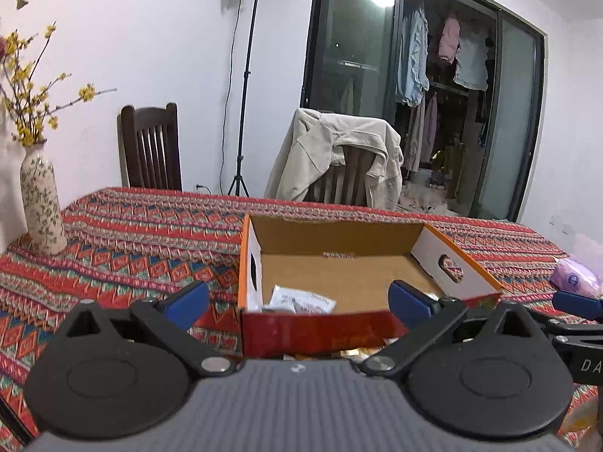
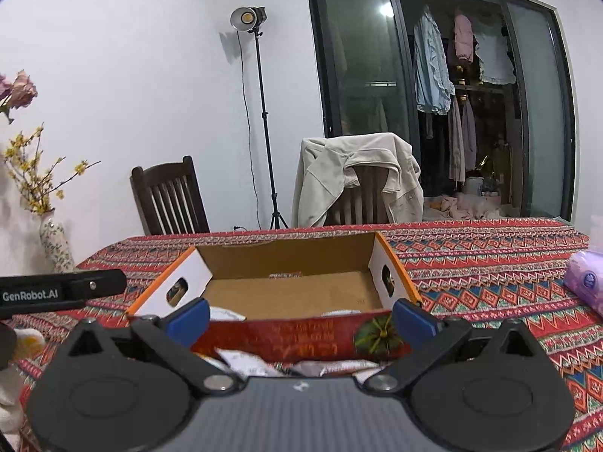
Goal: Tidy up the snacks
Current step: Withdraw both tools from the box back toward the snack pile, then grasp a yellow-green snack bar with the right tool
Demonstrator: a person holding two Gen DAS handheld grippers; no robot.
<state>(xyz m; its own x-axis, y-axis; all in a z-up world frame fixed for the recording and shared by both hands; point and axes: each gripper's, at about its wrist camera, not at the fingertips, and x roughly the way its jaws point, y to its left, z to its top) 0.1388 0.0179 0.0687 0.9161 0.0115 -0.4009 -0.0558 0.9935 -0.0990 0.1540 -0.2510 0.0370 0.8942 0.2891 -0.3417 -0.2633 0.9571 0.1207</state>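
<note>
Patterned tablecloth is carrying the cardboard box; both grippers are hanging released.
I'm judging the white snack packet light and crinkly, so I'm pinching its edge with the left gripper, right gripper empty.

Black tongs, blue pads, ribbed grey body.

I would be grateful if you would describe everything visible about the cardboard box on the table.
The cardboard box is an open, lidless tray of brown corrugated card, with a red printed front wall, orange-edged white side walls and an oval hand-hole in each side. It sits flat on the patterned tablecloth. A white snack packet lies inside near the front left corner; otherwise its floor looks mostly bare. Neither gripper touches it.
</note>
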